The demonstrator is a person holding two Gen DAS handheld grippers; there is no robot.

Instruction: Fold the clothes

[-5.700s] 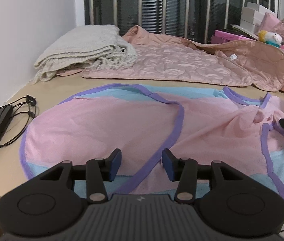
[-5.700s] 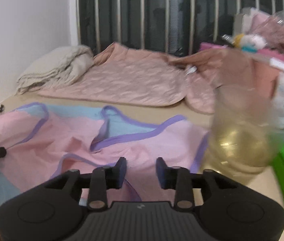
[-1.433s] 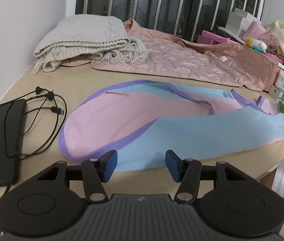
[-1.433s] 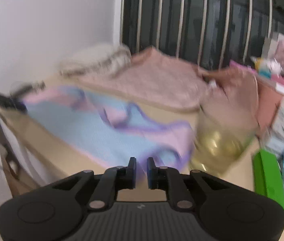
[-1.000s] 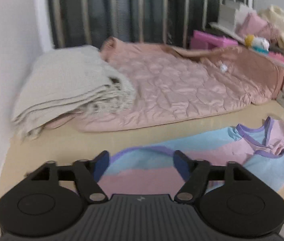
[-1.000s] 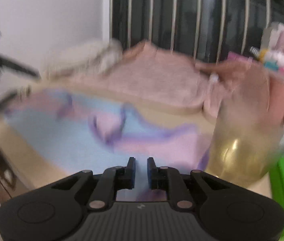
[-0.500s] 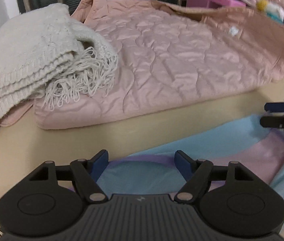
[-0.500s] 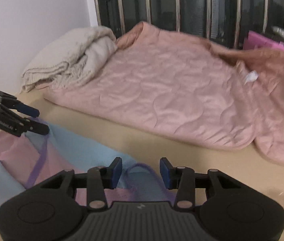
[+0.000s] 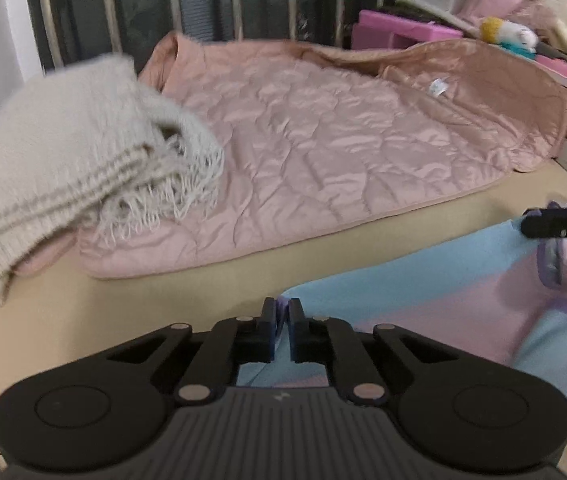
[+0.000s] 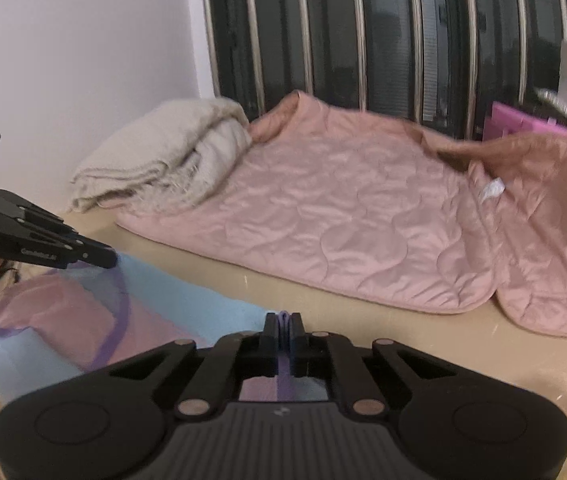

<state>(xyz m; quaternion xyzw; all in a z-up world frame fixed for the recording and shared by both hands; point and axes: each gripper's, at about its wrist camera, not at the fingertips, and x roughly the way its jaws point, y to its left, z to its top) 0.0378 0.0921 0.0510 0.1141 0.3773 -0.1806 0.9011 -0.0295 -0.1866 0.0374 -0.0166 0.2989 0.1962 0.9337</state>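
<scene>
The left tongs [image 9: 280,312] are closed on the far edge of the garment [image 9: 423,304], a thin piece of pink and light blue cloth with purple trim. The right tongs [image 10: 282,326] are also closed, and they pinch the purple trim at another place on the same edge. The garment lies on the beige counter [image 10: 423,344], spread between the two tongs and toward the near side. Behind it on the counter lies a pink quilted blanket [image 9: 323,152]. A folded cream throw with fringe [image 9: 63,160] rests on the left end of the blanket, near the white wall [image 10: 83,40].
</scene>
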